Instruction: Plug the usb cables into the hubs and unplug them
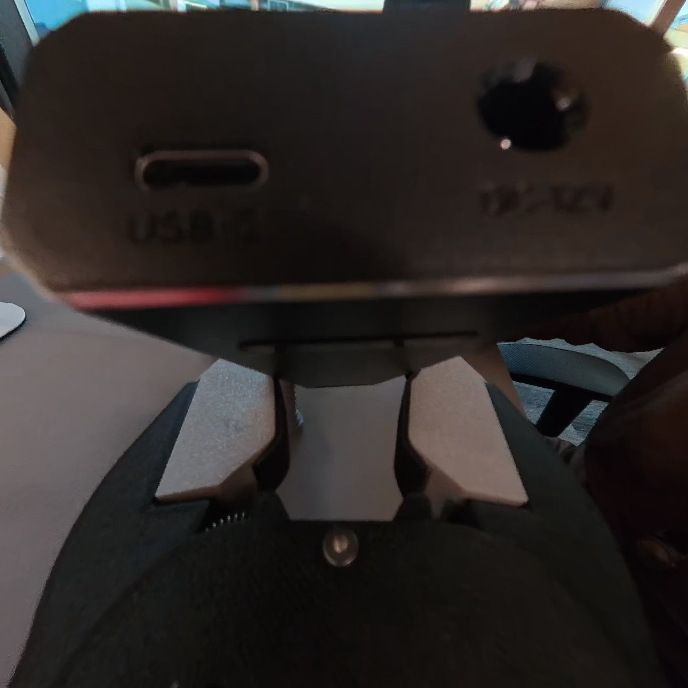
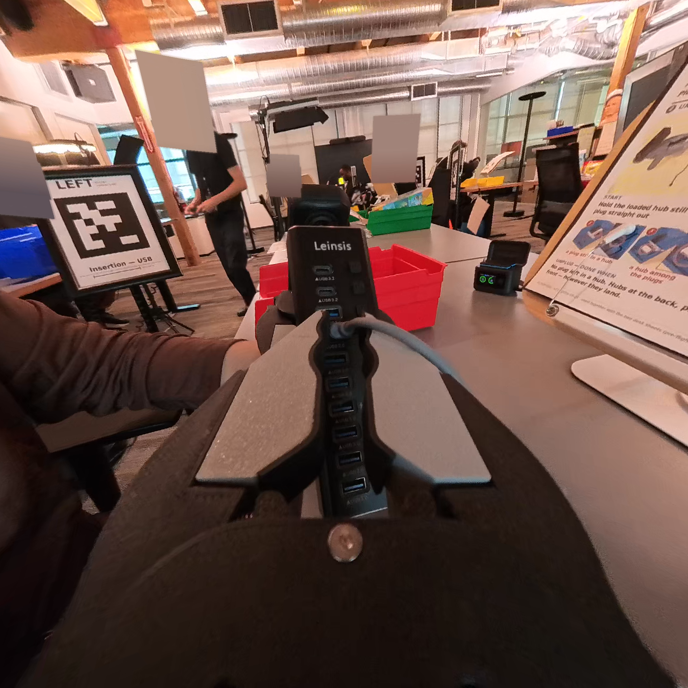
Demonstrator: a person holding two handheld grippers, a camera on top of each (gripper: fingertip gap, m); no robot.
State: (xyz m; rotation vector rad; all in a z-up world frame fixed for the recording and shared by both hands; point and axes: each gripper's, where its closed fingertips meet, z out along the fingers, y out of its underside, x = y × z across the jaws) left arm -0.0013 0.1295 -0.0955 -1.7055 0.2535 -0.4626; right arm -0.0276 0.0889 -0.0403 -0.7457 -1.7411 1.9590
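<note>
The left hand-held gripper [image 1: 340, 376] pinches one black hub [image 1: 335, 156] by its end, held upright above the table [image 2: 521, 409]. The right hand-held gripper [image 2: 344, 327] pinches one grey cable's [image 2: 405, 338] plug at a hub port; the plug itself is hidden.

One long black multi-port USB hub [image 2: 332, 283], one grey cable [image 2: 405, 340], one red plastic bin [image 2: 409, 283], perhaps two green bins [image 2: 398, 219].
</note>
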